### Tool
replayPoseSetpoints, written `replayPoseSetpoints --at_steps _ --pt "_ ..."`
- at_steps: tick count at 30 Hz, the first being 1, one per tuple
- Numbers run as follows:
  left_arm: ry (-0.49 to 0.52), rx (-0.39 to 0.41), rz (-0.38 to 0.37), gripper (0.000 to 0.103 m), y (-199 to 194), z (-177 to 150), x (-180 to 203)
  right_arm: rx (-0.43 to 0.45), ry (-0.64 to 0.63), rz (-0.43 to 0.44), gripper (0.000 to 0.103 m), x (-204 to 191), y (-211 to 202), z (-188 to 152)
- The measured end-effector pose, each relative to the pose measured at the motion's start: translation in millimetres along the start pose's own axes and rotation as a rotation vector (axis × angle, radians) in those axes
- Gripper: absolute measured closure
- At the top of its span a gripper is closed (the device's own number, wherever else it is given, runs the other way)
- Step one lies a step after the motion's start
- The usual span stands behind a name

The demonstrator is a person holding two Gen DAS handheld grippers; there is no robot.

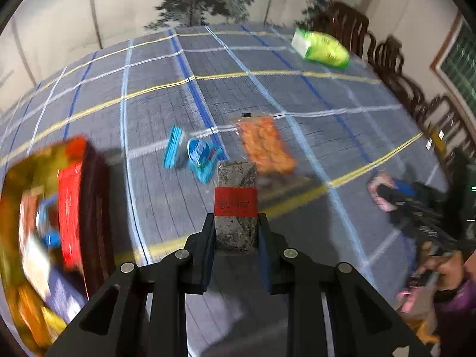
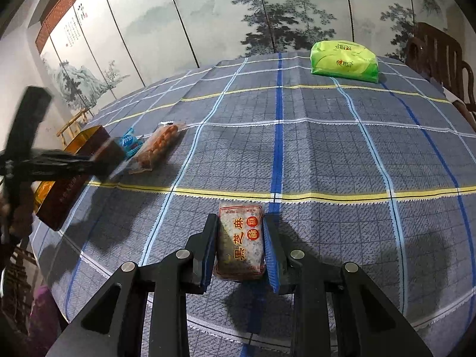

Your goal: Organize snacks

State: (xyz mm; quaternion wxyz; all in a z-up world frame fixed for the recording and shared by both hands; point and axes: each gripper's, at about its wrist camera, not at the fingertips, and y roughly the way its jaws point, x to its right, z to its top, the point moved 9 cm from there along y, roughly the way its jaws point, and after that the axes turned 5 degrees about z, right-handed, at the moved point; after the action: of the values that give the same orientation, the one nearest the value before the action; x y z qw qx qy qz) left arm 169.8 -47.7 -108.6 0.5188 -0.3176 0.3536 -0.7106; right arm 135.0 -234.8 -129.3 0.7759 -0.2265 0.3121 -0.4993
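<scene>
A grey speckled snack bar with a red paper band (image 1: 236,205) is clamped between the blue-padded fingers of the left gripper (image 1: 236,232), above the grey checked tablecloth (image 1: 297,95). A flat clear-wrapped sesame snack pack with red lettering (image 2: 241,239) is gripped in the same way by the right gripper (image 2: 241,247), just above the cloth and near a yellow stripe. To the left, a dark red rectangular box with a golden lining (image 1: 74,202) is seen, with assorted wrapped snacks lying inside it, much blurred. Beyond the left gripper, a small blue wrapped snack (image 1: 202,156) and a clear bag of orange snacks (image 1: 264,145) lie side by side on the cloth. A green soft pack of tissues (image 2: 343,61) rests at the far edge, well apart from the rest.
</scene>
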Motion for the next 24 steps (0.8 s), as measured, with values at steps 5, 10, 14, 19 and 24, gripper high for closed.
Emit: replayPoseSetpoints --at_steps 5,10,14,19,24 --pt "-0.053 0.054 -0.024 0.081 -43 -27 9 -0.009 -0.016 -0.020 0.072 -1 3 0" --pt "-0.118 0.091 -0.027 0.081 -78 -54 -1 -0.012 -0.037 -0.047 0.072 -4 5 -1" --pt "-0.166 0.110 -0.001 0.081 -102 -72 -22 -0.012 -0.051 -0.065 0.072 -5 6 -1" --pt "-0.221 0.142 0.044 0.081 -129 -89 -57 -0.011 -0.066 -0.086 0.073 -6 6 -2" --pt "-0.254 0.168 0.106 0.081 -145 -96 -90 -0.012 -0.075 -0.096 0.073 -6 5 -2"
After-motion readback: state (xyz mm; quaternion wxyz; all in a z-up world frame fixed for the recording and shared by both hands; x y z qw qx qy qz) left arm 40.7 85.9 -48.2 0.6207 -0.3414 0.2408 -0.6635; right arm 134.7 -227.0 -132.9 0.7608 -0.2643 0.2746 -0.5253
